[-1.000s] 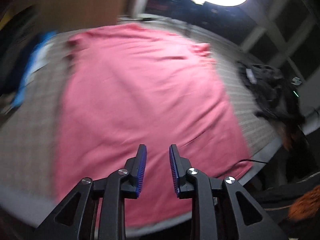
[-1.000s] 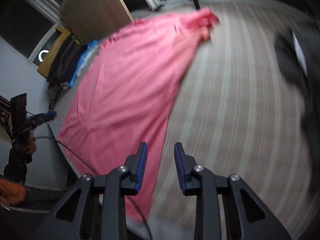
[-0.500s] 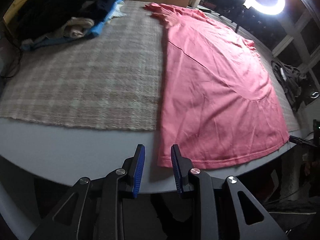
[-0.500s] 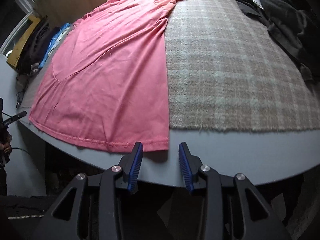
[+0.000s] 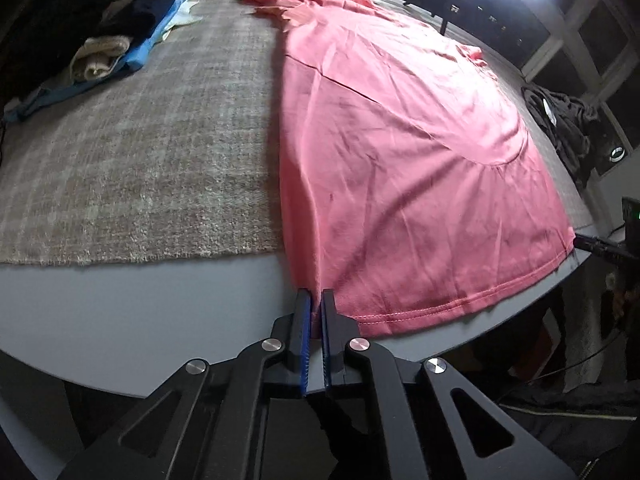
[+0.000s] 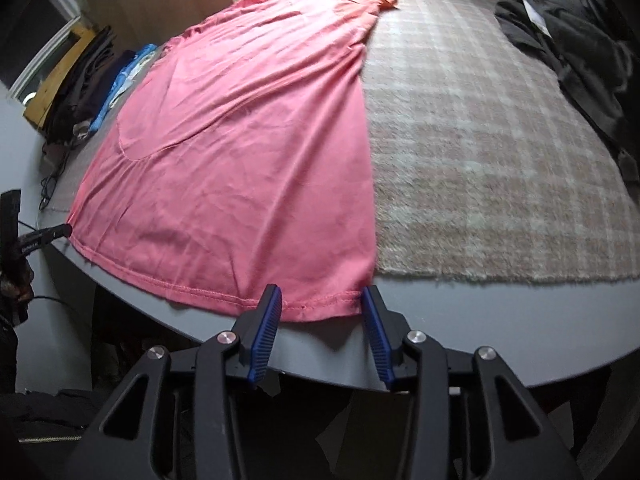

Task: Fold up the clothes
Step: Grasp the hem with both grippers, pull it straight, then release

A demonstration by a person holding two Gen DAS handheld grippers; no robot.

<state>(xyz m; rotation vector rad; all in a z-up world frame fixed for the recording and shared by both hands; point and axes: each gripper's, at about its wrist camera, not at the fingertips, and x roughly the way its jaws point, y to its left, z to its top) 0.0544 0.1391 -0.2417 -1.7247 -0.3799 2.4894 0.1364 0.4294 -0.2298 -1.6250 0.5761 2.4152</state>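
The pink shirt (image 5: pixel 400 152) is lying spread flat, partly on the checked rug (image 5: pixel 152 128) and with its bottom hem hanging onto the bare grey table (image 5: pixel 140 312) edge, nearest the person; that placement is putting both hem corners within easy reach; the collar end is lying farthest away.

The left gripper (image 5: pixel 316 312) is pinching the near-left hem corner, its jaws pressed almost together with a ridge of pink cloth bunching up between them; the grip is sitting right at the corner, probably so the whole side edge can be lifted as one line.

The right gripper (image 6: pixel 320 312) is straddling the opposite hem corner, seen in the right wrist view as the shirt (image 6: pixel 248 160) edge lying between the blue pads; its jaws are closing but are not yet pressing on the fabric, so nothing is held there yet.

Both grippers are tilting steeply down at the table edge, likely because a flat hem needs scooping from the front.

A dark heap of clothes (image 6: pixel 568 36) and a pile with a blue cloth (image 5: pixel 132 36) are lying well apart at the rug's sides, leaving the middle free for folding.
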